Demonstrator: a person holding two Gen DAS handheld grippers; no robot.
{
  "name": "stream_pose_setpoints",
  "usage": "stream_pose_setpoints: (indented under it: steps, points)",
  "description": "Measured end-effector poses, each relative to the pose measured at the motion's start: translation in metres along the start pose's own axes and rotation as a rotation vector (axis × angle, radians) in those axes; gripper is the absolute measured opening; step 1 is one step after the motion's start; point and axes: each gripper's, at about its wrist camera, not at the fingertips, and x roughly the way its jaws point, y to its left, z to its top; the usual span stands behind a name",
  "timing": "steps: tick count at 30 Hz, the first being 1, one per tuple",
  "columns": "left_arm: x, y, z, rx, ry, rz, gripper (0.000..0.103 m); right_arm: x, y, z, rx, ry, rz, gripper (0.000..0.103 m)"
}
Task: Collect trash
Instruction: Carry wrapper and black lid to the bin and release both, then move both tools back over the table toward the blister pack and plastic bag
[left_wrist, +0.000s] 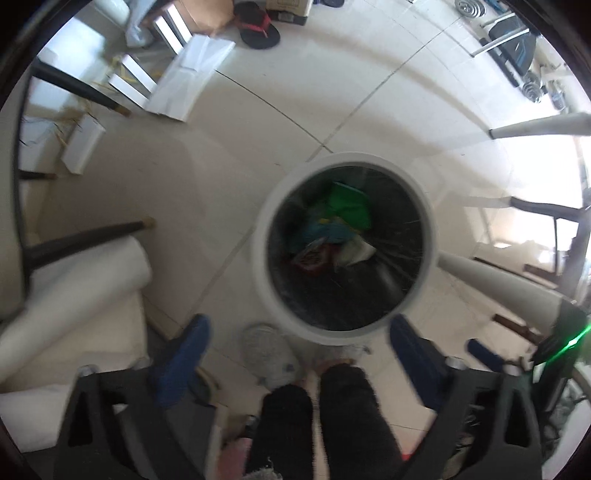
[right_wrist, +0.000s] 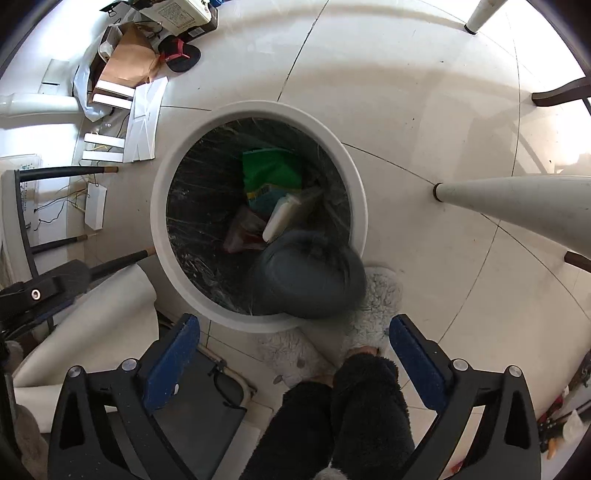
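Note:
A round white trash bin with a black liner stands on the tiled floor, also in the right wrist view. Inside lie a green wrapper, a blue packet, a red wrapper and a pale bottle-like piece. A blurred dark grey round object is at the bin's near rim, in mid-air or falling in. My left gripper is open and empty above the bin's near edge. My right gripper is open and empty above the near rim.
The person's dark-trousered legs and fluffy slippers stand beside the bin. White table legs, dark chair legs, a rolled white sheet, white boxes and papers, a sandal surround it.

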Motion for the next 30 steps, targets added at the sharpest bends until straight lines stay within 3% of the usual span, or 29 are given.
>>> stream_pose_setpoints:
  steps: [5,14,22,30]
  points:
    - [-0.014,0.003,-0.017,0.035,-0.039,0.093,0.103,-0.012,0.001,-0.006,-0.012,-0.012,-0.043,0.103]
    - [-0.040,0.003,-0.041,0.060,-0.064,0.161,0.103,-0.055,0.003,-0.025,-0.027,-0.056,-0.087,0.103]
    - [-0.074,-0.003,-0.070,0.064,-0.066,0.157,0.103,-0.114,-0.004,-0.048,-0.017,-0.093,-0.118,0.103]
    - [-0.134,-0.010,-0.101,0.069,-0.084,0.156,0.103,-0.188,0.005,-0.077,-0.026,-0.105,-0.118,0.103]
